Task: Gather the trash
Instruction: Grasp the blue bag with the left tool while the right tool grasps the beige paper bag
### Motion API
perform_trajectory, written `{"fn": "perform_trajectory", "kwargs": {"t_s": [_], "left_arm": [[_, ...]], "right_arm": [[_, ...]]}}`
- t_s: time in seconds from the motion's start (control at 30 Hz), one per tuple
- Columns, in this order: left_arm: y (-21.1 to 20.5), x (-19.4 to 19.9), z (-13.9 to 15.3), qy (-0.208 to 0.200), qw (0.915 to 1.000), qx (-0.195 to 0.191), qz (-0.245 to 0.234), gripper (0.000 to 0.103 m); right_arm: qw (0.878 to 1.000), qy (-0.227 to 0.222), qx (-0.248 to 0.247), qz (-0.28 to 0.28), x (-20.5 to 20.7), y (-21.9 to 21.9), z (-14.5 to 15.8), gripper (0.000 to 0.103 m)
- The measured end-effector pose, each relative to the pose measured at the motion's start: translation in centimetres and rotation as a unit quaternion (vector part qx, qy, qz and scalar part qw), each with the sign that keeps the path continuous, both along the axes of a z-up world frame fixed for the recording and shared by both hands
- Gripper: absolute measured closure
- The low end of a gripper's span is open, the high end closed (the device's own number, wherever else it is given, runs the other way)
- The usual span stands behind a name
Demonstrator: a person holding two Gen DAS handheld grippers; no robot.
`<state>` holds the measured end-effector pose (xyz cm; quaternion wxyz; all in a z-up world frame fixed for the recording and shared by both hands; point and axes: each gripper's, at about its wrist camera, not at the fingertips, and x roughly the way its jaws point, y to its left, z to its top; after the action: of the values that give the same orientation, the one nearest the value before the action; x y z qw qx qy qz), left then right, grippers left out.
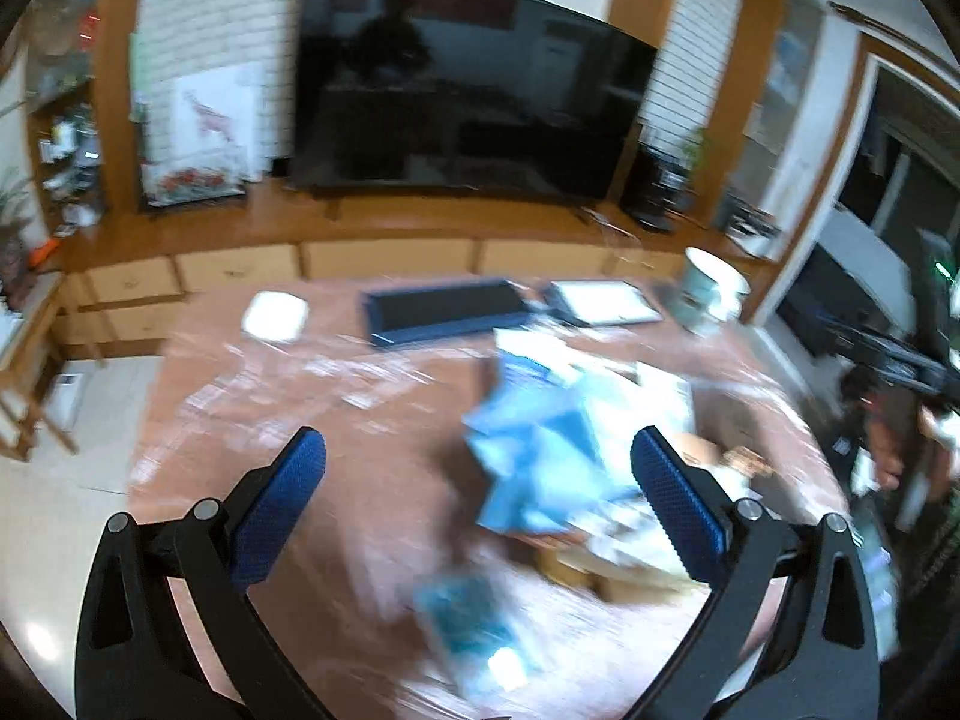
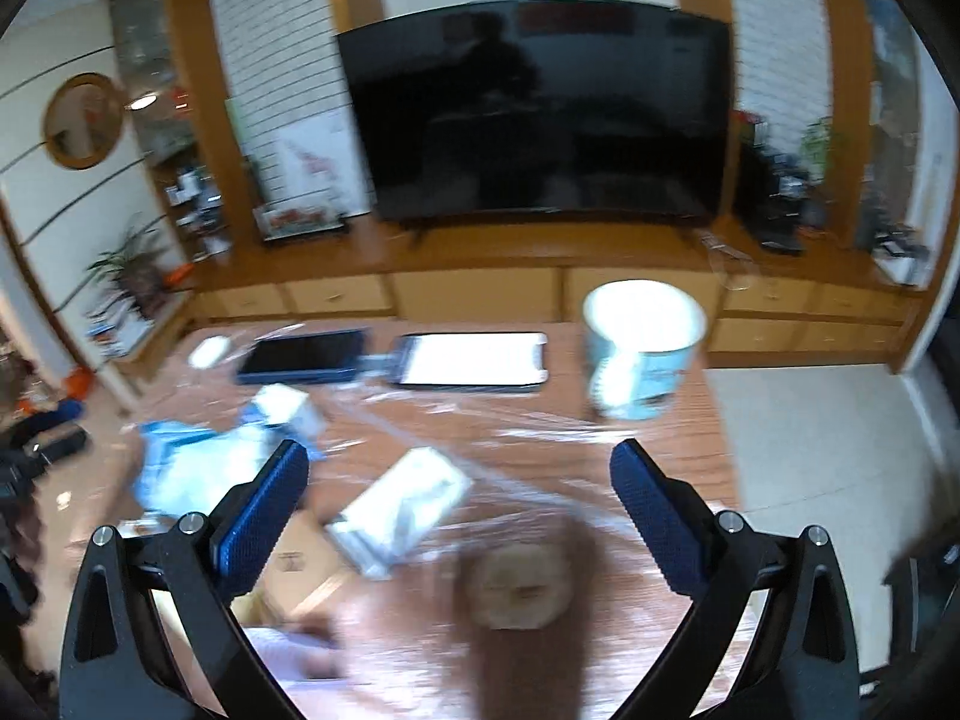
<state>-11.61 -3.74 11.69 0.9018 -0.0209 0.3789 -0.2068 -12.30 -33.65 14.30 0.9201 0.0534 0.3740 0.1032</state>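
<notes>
Both grippers hang above the wooden table, which is wrapped in shiny clear film, and both pictures are smeared by blur. The left gripper has its jaws spread wide with nothing between the blue pads. The right gripper is likewise spread wide and empty.

Taking the white bucket at the far side of the table as the mark: the trash lies on the near side of it, toward the grippers. A crumpled heap of blue-and-white wrappers sits between the bucket and the left gripper, resting partly on a flat piece of brown cardboard. A small white carton lies on its side closer to the right gripper, and a round tan lump, too blurred to name, lies just beside it.

To the left of the bucket, along the same far edge, a lit tablet and a dark phone lie flat. Beyond the bucket a large black television stands on a long wooden cabinet.
</notes>
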Motion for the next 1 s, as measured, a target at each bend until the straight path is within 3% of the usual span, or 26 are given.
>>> {"fn": "perform_trajectory", "kwargs": {"t_s": [0.27, 0.53, 0.63, 0.77, 0.87, 1.0], "left_arm": [[-3.4, -2.8, -2.3, 0.041, 0.9986, -0.023, -0.025, 0.002], [-2.6, -2.0, -1.1, 0.001, 0.9996, 0.027, -0.007, 0.002], [-1.8, 0.4, 0.0, 0.016, 0.9996, 0.011, -0.020, 0.002], [-3.2, 3.4, 0.6, 0.014, 0.9979, 0.029, -0.055, 0.002], [-5.4, 5.4, -0.3, 0.045, 0.9909, 0.054, -0.115, 0.002], [-8.2, 6.7, -2.2, 0.057, 0.9747, 0.117, -0.182, 0.002]], "right_arm": [[0.998, 0.019, -0.010, 0.060, -0.9, 6.4, -1.1, 0.004], [0.990, 0.025, -0.029, 0.137, -5.0, 8.8, -2.3, 0.004], [0.983, 0.020, -0.056, 0.171, -6.4, 11.0, -2.9, 0.004], [0.970, -0.002, -0.141, 0.198, -7.5, 15.2, -4.0, 0.004], [0.962, 0.001, -0.171, 0.213, -7.2, 17.1, -5.1, 0.004], [0.953, 0.014, -0.192, 0.232, -6.8, 18.8, -6.6, 0.004]]}}
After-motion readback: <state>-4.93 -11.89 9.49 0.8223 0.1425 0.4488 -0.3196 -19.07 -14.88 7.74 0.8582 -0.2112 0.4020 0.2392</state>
